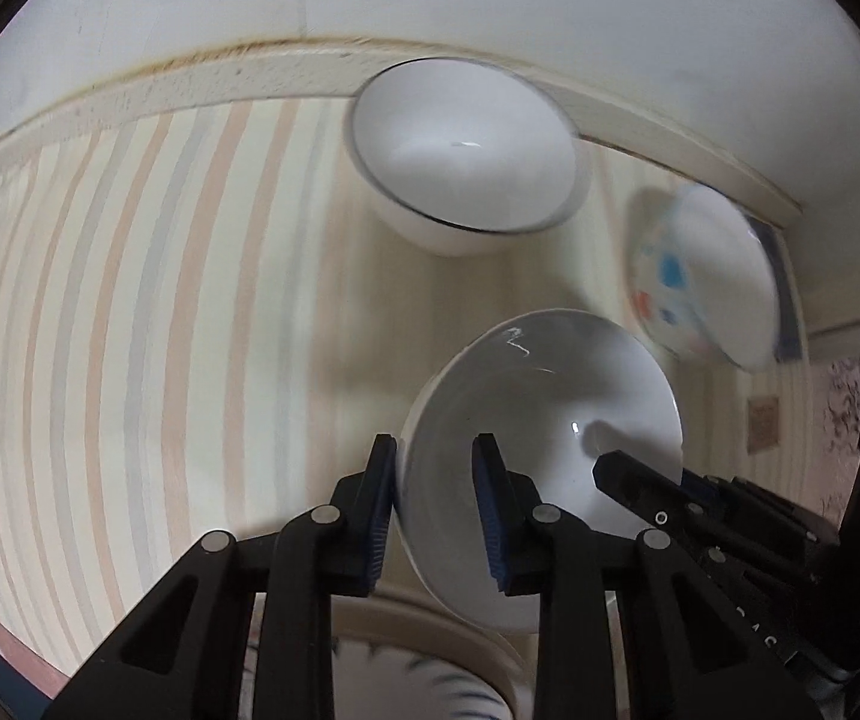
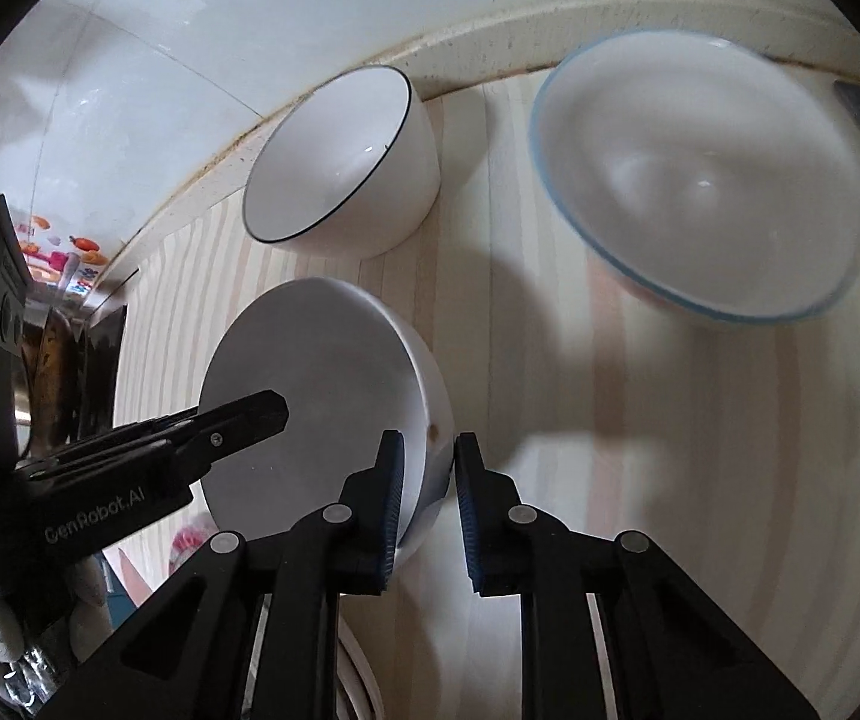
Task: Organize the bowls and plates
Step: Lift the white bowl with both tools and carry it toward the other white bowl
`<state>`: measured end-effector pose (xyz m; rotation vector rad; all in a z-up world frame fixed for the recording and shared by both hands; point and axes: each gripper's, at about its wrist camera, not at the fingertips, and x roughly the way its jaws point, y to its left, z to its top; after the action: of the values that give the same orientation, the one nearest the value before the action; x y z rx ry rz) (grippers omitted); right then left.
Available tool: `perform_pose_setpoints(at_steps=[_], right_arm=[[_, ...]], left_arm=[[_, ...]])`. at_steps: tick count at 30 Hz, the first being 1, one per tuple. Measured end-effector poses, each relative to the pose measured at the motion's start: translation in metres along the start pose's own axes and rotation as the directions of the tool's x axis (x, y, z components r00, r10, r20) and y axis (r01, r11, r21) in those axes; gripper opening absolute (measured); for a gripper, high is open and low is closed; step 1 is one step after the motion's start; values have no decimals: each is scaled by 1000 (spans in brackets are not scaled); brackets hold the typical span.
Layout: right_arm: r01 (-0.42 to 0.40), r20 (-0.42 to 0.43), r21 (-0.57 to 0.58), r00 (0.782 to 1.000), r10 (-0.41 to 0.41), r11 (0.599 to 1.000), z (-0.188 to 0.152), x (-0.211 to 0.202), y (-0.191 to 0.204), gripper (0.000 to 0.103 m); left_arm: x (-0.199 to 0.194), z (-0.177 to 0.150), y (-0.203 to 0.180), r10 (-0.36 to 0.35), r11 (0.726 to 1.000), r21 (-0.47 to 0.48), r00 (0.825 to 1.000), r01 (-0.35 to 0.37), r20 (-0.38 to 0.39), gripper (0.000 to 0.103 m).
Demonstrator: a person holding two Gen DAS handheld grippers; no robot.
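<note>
Striped cloth (image 1: 129,300) covers the counter under my claws. Low and centre in both views sits the plain white bowl (image 1: 550,420); my left gripper (image 1: 436,456) pinches its near rim, and my right gripper (image 2: 426,450) pinches the opposite rim, one pad inside, one outside. Above it stands a dark-rimmed bowl (image 1: 466,150) by the wall. At the right sits a blue-rimmed patterned bowl (image 2: 706,180), blurred.

Patterned bowl (image 1: 700,282) blurred; plate (image 1: 405,684) cut off below.
</note>
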<state>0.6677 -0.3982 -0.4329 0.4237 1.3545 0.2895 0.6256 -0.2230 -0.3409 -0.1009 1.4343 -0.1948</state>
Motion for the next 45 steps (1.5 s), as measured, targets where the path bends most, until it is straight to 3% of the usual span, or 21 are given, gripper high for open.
perform_pose_setpoints(at_steps=[12, 19, 24, 36, 40, 43, 45], right_arm=[[28, 31, 65, 999, -31, 997, -87, -82, -46, 19], [48, 1, 136, 999, -48, 990, -143, -84, -73, 19], [53, 3, 167, 999, -55, 984, -165, -84, -81, 19], [55, 6, 180, 998, -56, 982, -168, -85, -87, 20], [22, 1, 216, 1000, -22, 976, -165, -94, -96, 20], [-8, 14, 261, 1000, 5, 965, -162, -112, -105, 20], [-22, 37, 288, 999, 12, 957, -154, -128, -111, 22]], left_arm=[[-15, -83, -70, -62, 985, 157, 997, 67, -34, 23], [8, -120, -91, -28, 973, 226, 995, 49, -92, 23], [18, -133, -97, 3, 965, 262, 995, 23, -98, 23], [35, -137, -113, 25, 963, 271, 994, 5, -108, 23], [9, -133, -105, 0, 969, 244, 995, 23, -95, 23], [-26, -118, -105, -56, 973, 220, 998, 64, -41, 24], [-45, -97, -106, -81, 976, 203, 997, 78, 3, 32]])
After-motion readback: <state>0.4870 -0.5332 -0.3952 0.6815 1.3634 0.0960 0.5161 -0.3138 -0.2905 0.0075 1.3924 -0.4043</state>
